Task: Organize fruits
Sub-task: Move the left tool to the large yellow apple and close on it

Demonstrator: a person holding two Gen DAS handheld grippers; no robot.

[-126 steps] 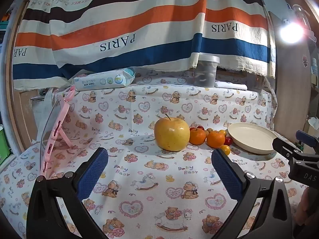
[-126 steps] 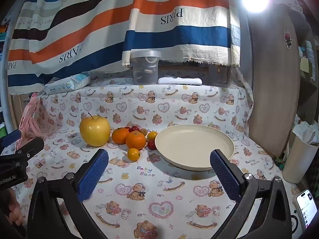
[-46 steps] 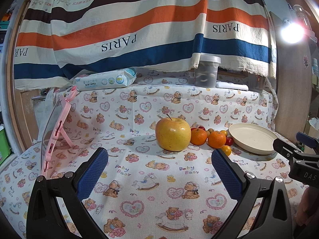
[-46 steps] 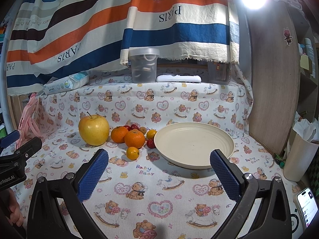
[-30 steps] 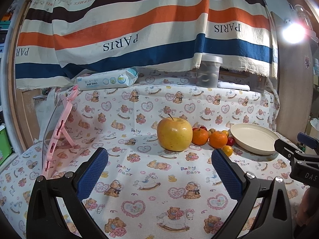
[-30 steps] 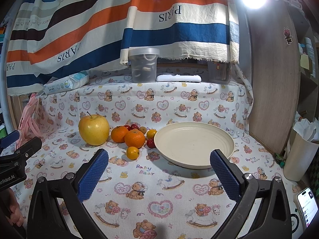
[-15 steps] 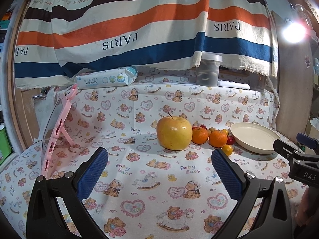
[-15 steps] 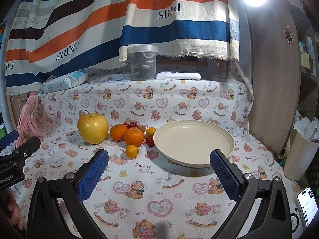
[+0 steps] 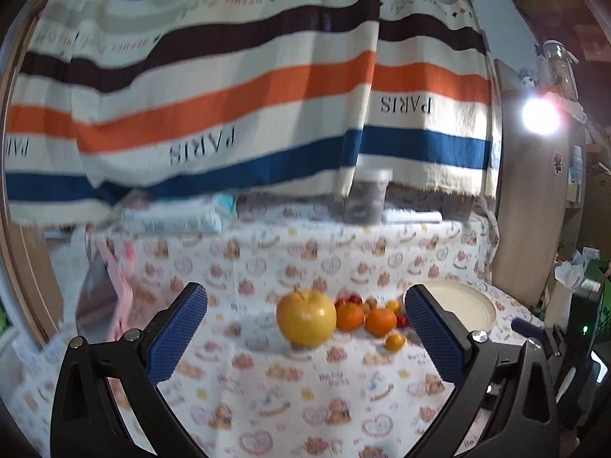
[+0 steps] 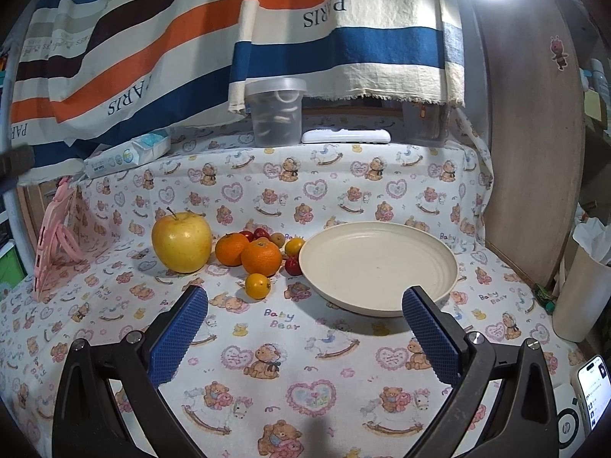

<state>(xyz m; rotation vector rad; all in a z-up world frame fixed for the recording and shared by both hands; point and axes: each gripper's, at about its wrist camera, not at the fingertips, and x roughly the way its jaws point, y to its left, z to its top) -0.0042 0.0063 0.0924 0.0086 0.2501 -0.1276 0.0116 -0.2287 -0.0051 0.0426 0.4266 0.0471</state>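
A big yellow apple (image 10: 182, 241) stands on the bear-print cloth, with two oranges (image 10: 261, 257), a small kumquat (image 10: 257, 285) and several small red and yellow fruits (image 10: 293, 266) to its right. An empty cream plate (image 10: 378, 267) sits right of the fruit. My right gripper (image 10: 304, 334) is open and empty, short of the plate and fruit. In the blurred left wrist view the apple (image 9: 306, 318), the oranges (image 9: 380, 320) and the plate (image 9: 464, 305) lie ahead of my open, empty left gripper (image 9: 305, 337).
A pink tablet stand (image 10: 53, 240) leans at the left. A wipes pack (image 10: 128, 154), a clear tub (image 10: 275, 112) and a white remote (image 10: 345, 136) sit on the back ledge under a striped cloth. A phone (image 10: 594, 385) and a white bin (image 10: 582, 294) are at the right.
My left gripper has tilted upward and pulled back, blurring its view; the fruit now sits lower in it. My right gripper has edged slightly forward. No fruit has moved.
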